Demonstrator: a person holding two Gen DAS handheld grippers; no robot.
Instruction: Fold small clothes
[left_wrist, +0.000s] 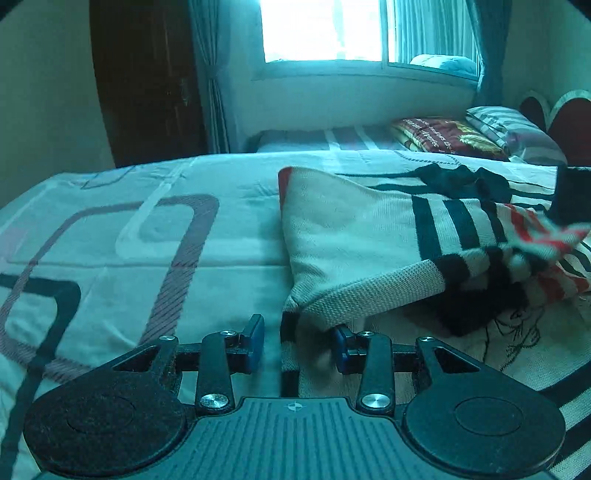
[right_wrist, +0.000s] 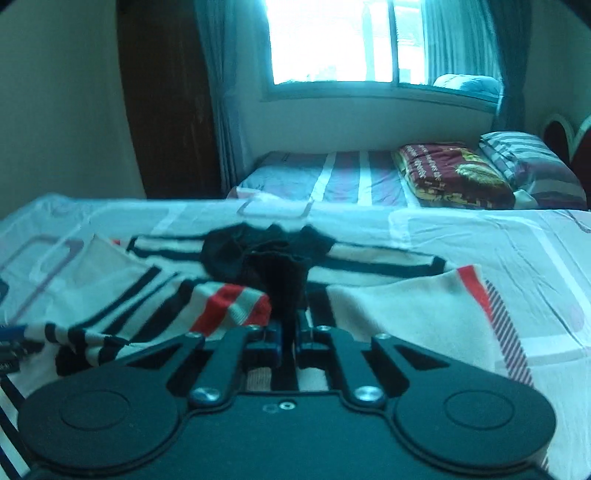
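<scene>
One striped sweater (right_wrist: 388, 306), length crosswise, sideways.

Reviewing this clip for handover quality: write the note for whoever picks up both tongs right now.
Left tongs: open, a striped hem of the sweater lies between the pads, not pinched.
Right tongs: shut on the black cloth.
Things: striped sweater spread on the bed, one side flap folded over; the dark garment bunched on top near the middle.
Done: the first side fold, it seems.
Left: close the left tongs on the hem, finish the folds, flatten the stack.
</scene>
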